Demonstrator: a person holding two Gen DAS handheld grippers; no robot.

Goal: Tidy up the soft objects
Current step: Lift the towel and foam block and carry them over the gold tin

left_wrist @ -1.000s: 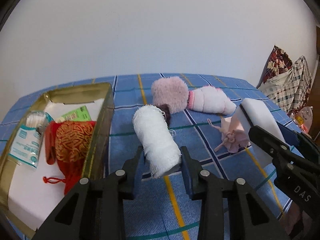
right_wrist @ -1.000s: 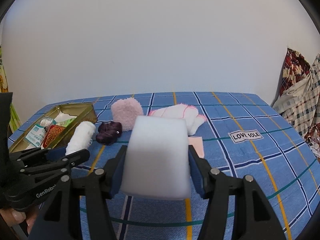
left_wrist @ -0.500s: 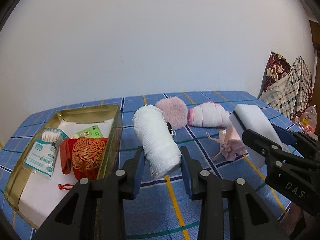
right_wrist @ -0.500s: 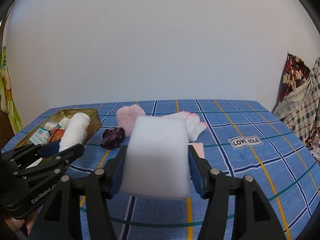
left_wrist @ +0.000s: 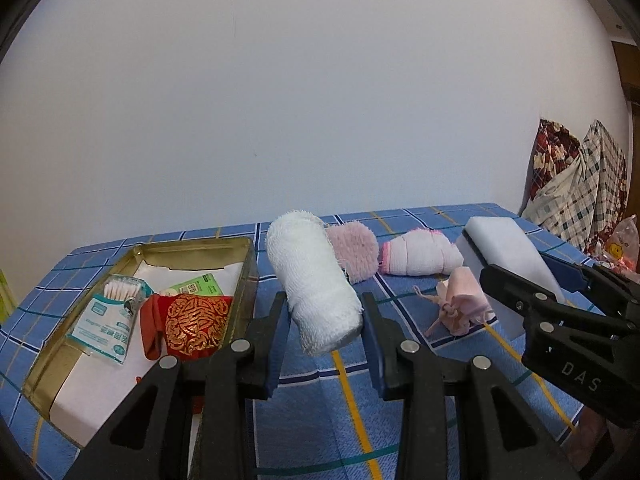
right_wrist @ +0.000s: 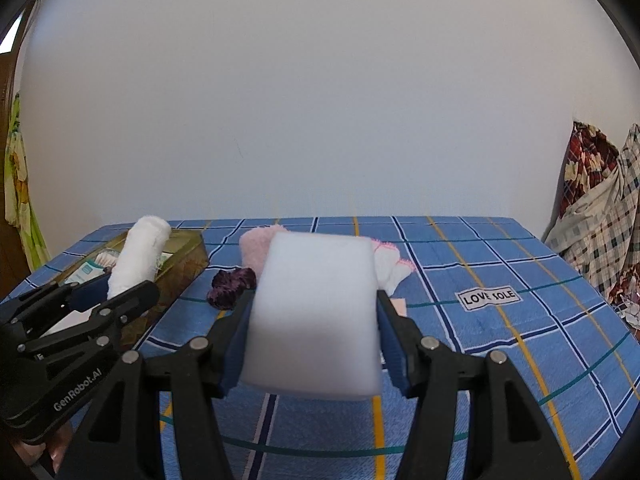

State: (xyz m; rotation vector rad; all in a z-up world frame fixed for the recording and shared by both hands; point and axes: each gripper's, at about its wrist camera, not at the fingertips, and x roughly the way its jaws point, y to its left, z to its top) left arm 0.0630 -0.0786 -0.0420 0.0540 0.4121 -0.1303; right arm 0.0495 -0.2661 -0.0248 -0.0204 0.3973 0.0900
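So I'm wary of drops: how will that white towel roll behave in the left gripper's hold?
The towel roll looks soft, so the left gripper probably squeezes it slightly. Held near one end, it might sag. Its fuzzy surface likely resists slipping.

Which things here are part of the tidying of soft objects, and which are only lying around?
Part of the job:
- white towel roll in the left gripper
- white sponge in the right gripper
- gold tin
- pink fluffy pad
- pink pouch
- purple scrunchie

Only lying around:
- checked bags
- label on the cloth
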